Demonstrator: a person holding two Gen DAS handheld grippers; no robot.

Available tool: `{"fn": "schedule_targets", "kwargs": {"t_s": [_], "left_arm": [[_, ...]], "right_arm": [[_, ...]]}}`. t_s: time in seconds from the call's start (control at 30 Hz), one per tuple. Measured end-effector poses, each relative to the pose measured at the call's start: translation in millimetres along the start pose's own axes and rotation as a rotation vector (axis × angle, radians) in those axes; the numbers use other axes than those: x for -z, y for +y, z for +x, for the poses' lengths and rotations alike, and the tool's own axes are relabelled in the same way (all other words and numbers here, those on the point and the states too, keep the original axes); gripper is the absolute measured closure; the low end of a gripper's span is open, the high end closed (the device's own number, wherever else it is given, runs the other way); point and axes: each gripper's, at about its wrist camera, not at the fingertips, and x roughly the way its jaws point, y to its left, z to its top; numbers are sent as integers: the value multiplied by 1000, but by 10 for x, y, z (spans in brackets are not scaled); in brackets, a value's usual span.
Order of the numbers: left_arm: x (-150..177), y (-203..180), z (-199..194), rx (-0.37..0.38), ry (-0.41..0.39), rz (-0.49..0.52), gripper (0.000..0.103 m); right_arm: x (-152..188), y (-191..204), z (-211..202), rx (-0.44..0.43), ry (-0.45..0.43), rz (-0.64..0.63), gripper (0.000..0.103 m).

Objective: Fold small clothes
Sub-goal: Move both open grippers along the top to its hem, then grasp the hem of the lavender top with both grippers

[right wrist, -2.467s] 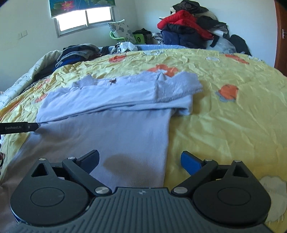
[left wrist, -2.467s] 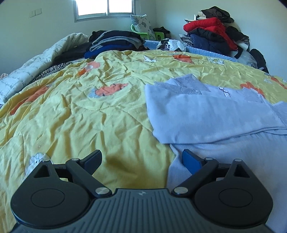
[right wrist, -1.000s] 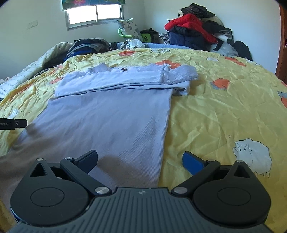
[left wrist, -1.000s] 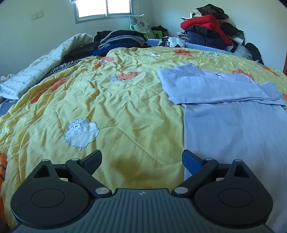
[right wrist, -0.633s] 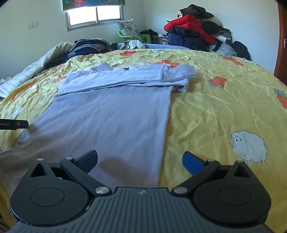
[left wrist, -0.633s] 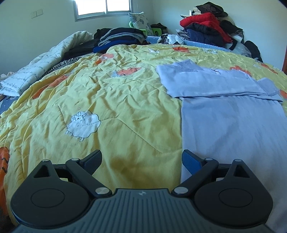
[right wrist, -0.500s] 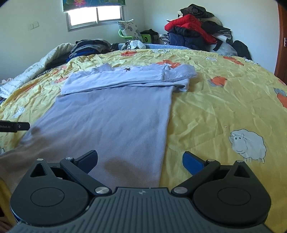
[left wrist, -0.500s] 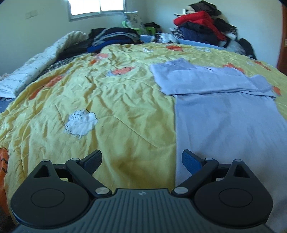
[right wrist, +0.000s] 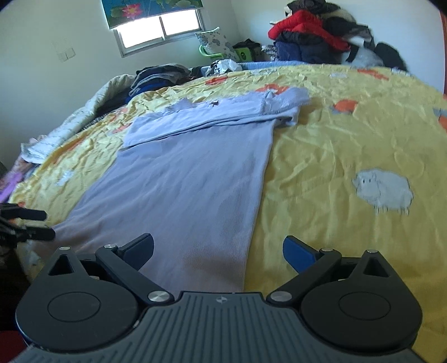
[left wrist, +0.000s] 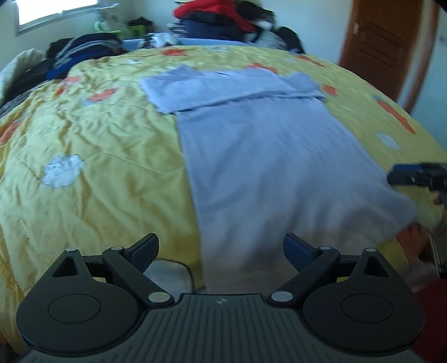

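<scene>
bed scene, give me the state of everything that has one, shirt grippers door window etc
light blue shirt: flat on the yellow quilt, sleeves folded across the top
left gripper: open, empty
right gripper: open, empty
door: shut
window blind: partly down

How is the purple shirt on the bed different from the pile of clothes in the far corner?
The purple shirt lies flat on the yellow quilt, its sleeves folded across the top; the pile of clothes is heaped up and jumbled. The shirt is one pale colour, while the pile mixes red, dark blue and black. The shirt lies just ahead of both open grippers, left and right; the pile sits beyond the bed by the wall. Both are clothing.
</scene>
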Motion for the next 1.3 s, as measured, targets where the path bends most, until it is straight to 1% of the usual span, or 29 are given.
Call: {"fn": "schedule_targets", "kwargs": {"t_s": [0.07,0.13,0.23,0.33,0.47,0.5,0.57,0.63,0.7,0.77,0.83,0.9,0.97,1.0,1.03,1.07,1.1,1.13,1.2,1.3], "left_arm": [[28,-28,8,17,16,10,6],[46,-20,53,22,42,-5,6],[48,62,138,46,76,-78,6],[30,122,128,76,71,-131,6],[12,168,114,146,85,-182,6],[10,183,112,179,89,-196,6],[1,182,131,237,92,-216,6],[-18,143,160,253,91,-207,6],[-33,90,188,265,91,-193,6],[-52,31,213,264,87,-176,6],[-65,-16,231,263,84,-164,6],[-68,-58,235,249,78,-155,6],[-60,-118,219,211,71,-118,18],[-58,-161,204,171,68,-82,32],[-57,-187,192,136,66,-54,53],[-58,-191,182,109,66,-42,63],[-58,-168,176,92,67,-49,77],[-60,-121,177,91,72,-71,88],[-58,-33,177,116,77,-121,94],[-57,-57,161,115,64,-115,97]], "right_arm": [[29,-39,-35,-18,12,17,6],[60,-62,-69,-37,25,18,7],[114,-55,-115,-53,55,-8,8],[158,-73,-161,-76,85,-9,7],[171,-195,-224,-154,91,59,11],[179,-223,-233,-192,98,74,13],[197,-232,-246,-238,112,80,15],[208,-218,-248,-274,120,82,16],[222,-203,-219,-333,129,112,17],[214,-158,-166,-369,129,127,18],[192,-97,-105,-388,130,123,24],[162,-6,-23,-391,136,109,37],[125,97,34,-352,138,65,54],[117,157,54,-317,143,28,70],[121,184,61,-285,143,0,82],[127,208,61,-253,143,-28,85],[132,212,51,-242,145,-43,86],[138,199,40,-246,149,-40,89],[153,172,15,-246,152,-31,90],[150,102,-1,-284,147,14,90]]}}
